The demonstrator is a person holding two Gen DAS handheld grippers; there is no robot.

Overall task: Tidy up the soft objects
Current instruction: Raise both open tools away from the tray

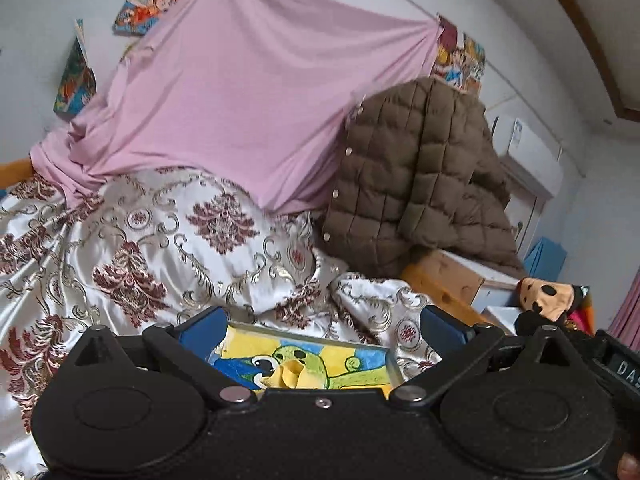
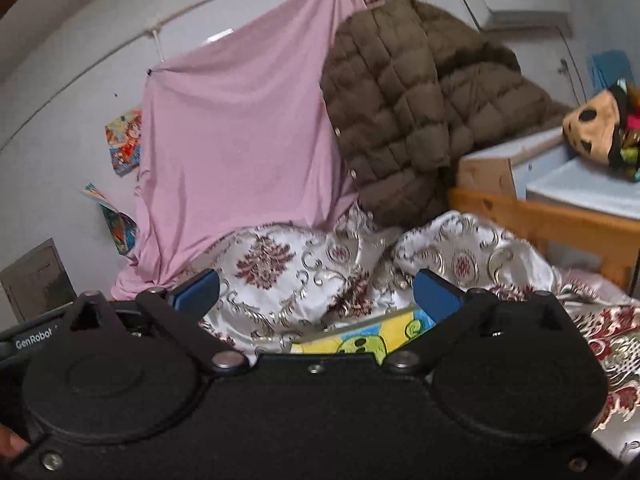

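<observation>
1. Left gripper (image 1: 324, 322) fills the 6 o'clock edge of the left wrist view, its blue fingers (image 1: 202, 326) spread wide with nothing clamped.
2. Below the gap, at 6 o'clock, lies a cartoon-print cloth (image 1: 304, 364), yellow, blue and green, on the patterned satin quilt (image 1: 132, 240).
3. At 12 o'clock hangs a pink sheet (image 1: 240, 92); at 3 o'clock a brown quilted jacket (image 1: 416, 176) drapes over a wooden frame, with a plush toy (image 1: 546, 294) just beyond.
4. Right gripper (image 2: 318, 290) in the right wrist view also stands wide apart, holding nothing.
5. There the cartoon-print cloth (image 2: 368, 340) sits at 6 o'clock, partly behind the right finger; jacket (image 2: 404, 100) at 1 o'clock, toy (image 2: 596, 128) at 3 o'clock.
</observation>
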